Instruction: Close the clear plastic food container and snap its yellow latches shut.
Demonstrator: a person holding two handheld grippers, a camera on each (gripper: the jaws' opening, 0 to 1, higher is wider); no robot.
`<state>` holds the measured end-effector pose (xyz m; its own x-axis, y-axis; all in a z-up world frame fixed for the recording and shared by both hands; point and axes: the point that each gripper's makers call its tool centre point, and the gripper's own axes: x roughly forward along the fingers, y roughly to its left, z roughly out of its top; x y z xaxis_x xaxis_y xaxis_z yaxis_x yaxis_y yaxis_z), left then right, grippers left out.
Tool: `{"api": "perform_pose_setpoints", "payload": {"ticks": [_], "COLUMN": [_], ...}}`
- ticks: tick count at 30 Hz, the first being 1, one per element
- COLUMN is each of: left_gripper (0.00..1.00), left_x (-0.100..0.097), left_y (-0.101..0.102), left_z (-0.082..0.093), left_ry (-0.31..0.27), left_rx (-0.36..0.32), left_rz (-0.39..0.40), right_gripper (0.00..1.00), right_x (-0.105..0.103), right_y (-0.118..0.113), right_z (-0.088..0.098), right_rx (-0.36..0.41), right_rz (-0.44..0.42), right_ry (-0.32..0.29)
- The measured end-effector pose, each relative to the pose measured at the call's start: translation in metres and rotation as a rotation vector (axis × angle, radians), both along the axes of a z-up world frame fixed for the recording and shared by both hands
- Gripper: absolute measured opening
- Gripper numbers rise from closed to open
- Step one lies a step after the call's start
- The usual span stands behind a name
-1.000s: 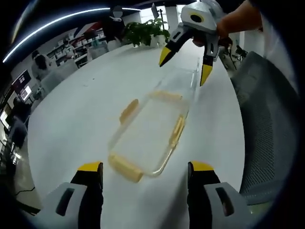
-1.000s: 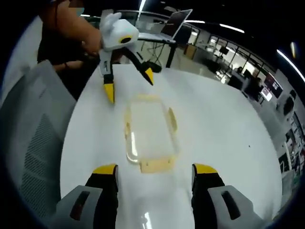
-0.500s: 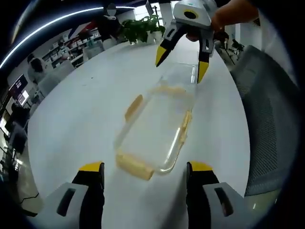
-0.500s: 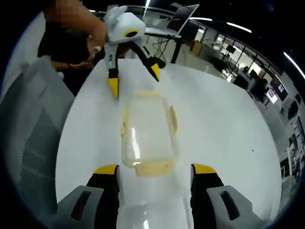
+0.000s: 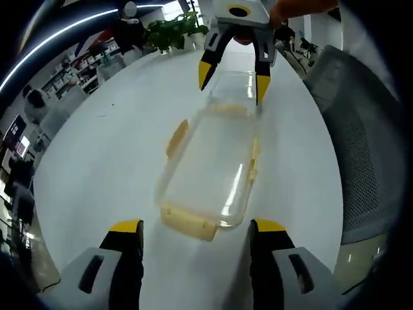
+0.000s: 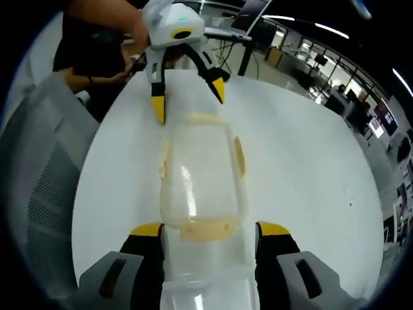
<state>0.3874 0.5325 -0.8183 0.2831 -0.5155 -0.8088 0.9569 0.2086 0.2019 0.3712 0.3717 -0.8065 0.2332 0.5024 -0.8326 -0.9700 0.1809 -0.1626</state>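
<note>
The clear plastic container [image 5: 208,161] lies flat on the white table [image 5: 110,148], with yellow latches [image 5: 188,223] sticking out at its ends and sides. My left gripper [image 5: 197,240] is open just short of its near end latch. At the far end my right gripper [image 5: 231,72] hangs open, jaws pointing down, over a second clear plastic piece [image 5: 235,84]. In the right gripper view the container [image 6: 200,171] runs away from my open right gripper [image 6: 210,234], whose jaws straddle the clear piece [image 6: 206,284]. The left gripper [image 6: 188,100] stands open at the far end.
A grey mesh chair [image 5: 361,129] stands along the table's edge, also in the right gripper view [image 6: 39,181]. A potted plant [image 5: 171,26] stands at the table's far end. A person's hand [image 6: 103,13] holds the left gripper. Office desks and people are far behind.
Both grippers have closed in on the container's two ends, so it looks larger in both views. The right gripper's jaws now straddle the clear piece. Both jaws stay open.
</note>
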Motion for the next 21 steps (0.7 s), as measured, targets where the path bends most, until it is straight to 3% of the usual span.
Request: {"api": "perform_pose_setpoints", "payload": {"ticks": [3,5,21], "left_gripper": [0.65,0.62,0.60], "left_x": [0.000,0.001,0.008], "left_y": [0.000,0.002,0.001], "left_z": [-0.001,-0.004,-0.005], "left_ry": [0.002,-0.012,-0.007], "left_rx": [0.012,0.057,0.130], "left_rz": [-0.018,-0.068,-0.202], "right_gripper": [0.55,0.54,0.51], "right_x": [-0.001,-0.001,-0.002], "right_y": [0.000,-0.001,0.001], "right_z": [-0.002,-0.004,-0.014], "right_rx": [-0.008,-0.016,-0.069], "right_rz": [0.002,0.003,0.030], "right_ry": [0.014,0.024,0.070]}}
